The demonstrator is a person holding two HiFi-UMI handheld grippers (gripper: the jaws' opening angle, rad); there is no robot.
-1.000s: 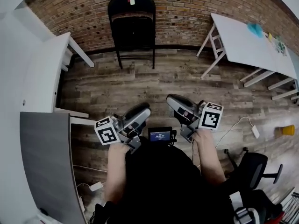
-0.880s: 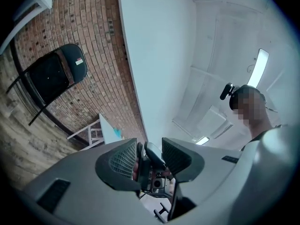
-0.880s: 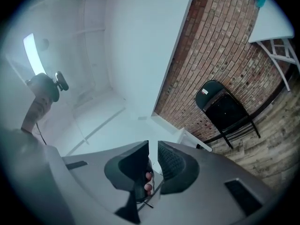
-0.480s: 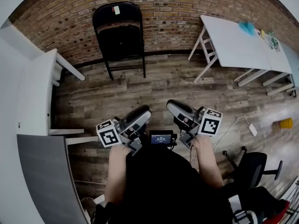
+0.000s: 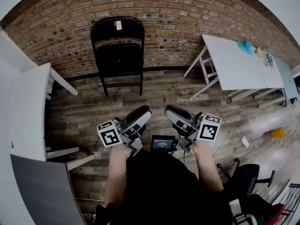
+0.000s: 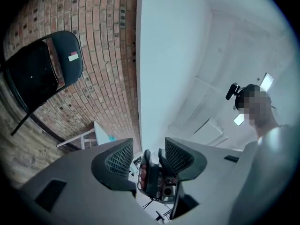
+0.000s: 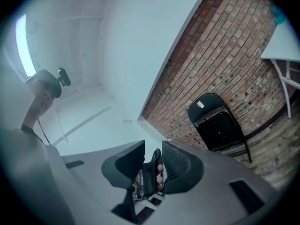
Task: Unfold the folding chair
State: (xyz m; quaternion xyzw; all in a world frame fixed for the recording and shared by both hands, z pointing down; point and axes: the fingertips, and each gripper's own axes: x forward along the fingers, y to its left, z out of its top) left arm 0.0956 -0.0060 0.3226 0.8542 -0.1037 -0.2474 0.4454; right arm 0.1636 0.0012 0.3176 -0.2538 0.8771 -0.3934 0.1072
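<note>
We log the folding chair (image 5: 118, 50) as black all over, frame and seat alike, with a small white-and-red label (image 5: 118, 25) on its backrest. Brick wall (image 5: 197, 18): red-brown, with pale mortar lines in regular courses. Floor (image 5: 164, 90): grey-brown planks with streaky wood grain (some boards paler than their neighbours). We note the right table (image 5: 234, 62) and left table (image 5: 28, 102) as white; a teal thing (image 5: 244, 46) lies on the right one. Yellow object (image 5: 277, 132) on the floor. Office chair (image 5: 248, 172): black.

folding chair (image 5: 117, 50) now nearer, lower and further left in head view, brick wall (image 5: 187, 27) taller, left gripper (image 5: 143, 112) and right gripper (image 5: 169, 111) jaws just opening wider, nothing between them
</note>
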